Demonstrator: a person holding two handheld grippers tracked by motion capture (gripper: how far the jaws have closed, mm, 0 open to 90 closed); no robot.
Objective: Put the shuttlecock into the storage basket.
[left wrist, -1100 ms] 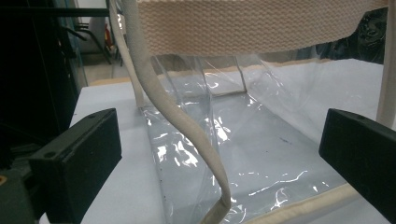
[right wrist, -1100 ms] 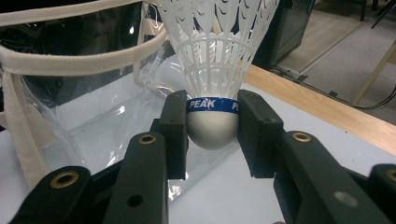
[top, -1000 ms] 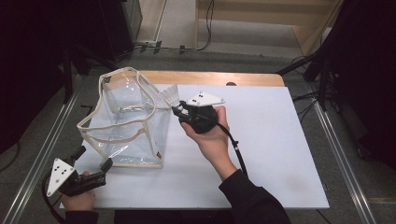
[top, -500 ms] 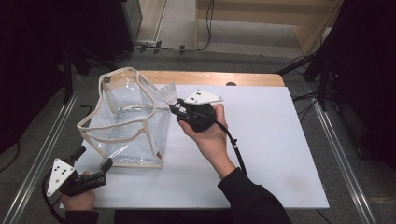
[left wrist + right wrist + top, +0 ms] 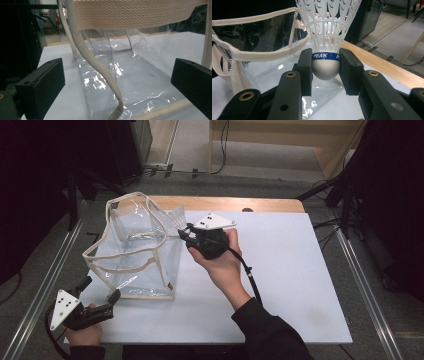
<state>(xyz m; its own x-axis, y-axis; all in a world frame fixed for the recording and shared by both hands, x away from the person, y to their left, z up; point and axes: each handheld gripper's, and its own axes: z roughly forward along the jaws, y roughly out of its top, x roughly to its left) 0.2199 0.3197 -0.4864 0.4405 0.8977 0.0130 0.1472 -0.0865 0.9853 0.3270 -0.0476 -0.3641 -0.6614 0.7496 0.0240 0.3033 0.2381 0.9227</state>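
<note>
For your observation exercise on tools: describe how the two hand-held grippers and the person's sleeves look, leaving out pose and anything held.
Both grippers are black. The left gripper and the right gripper each carry a pale three-cornered plate with small dark dots. A black cable trails from the right one. Seen from the right gripper view, its arms have brass-coloured rivets and blocky flat pads. The sleeve is dark.

The right hand-held gripper (image 5: 186,234), gripped in a hand with the forearm stretched forward and leftward, has its jaws closed on something, while the left hand-held gripper (image 5: 99,290) sits low at the near left, jaws spread wide.
</note>
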